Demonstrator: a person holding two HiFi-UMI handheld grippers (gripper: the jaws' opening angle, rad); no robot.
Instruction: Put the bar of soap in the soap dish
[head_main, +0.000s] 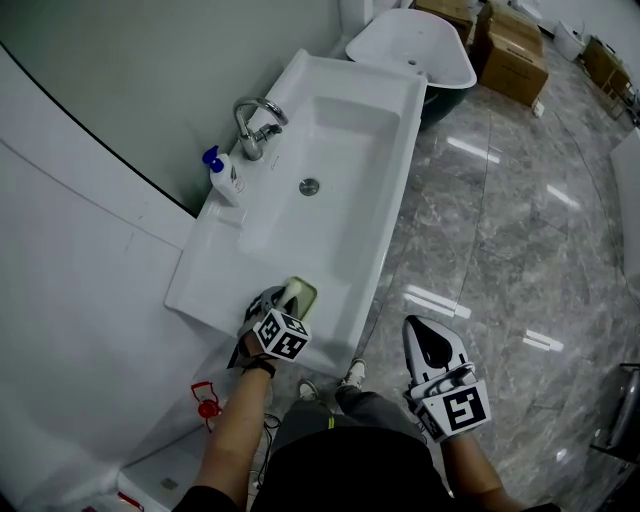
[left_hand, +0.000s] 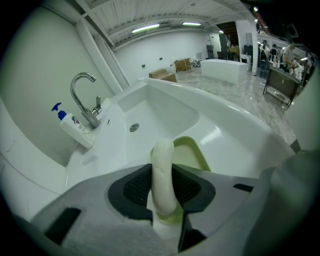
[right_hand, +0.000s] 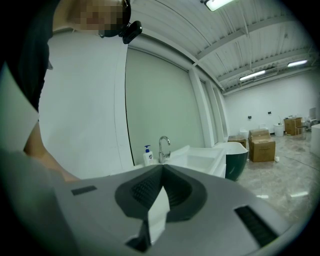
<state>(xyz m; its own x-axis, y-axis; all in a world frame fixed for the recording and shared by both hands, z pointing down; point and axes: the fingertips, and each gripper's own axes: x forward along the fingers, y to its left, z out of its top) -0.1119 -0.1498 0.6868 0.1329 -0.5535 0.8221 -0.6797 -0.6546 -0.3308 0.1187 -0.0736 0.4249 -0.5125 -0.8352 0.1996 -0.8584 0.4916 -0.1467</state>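
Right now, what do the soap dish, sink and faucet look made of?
Soap dish: probably plastic, pale green, smooth with a soft sheen. Sink: likely glazed ceramic or cast resin, glossy white with sharp highlights. Faucet: chromed metal, mirror-bright reflections.

We find no words or numbers that we can read. The bottle (left_hand: 75, 127) at the left of the left gripper view has a label too small to make out. The cubes (head_main: 281, 334) bear only black-and-white square patterns.
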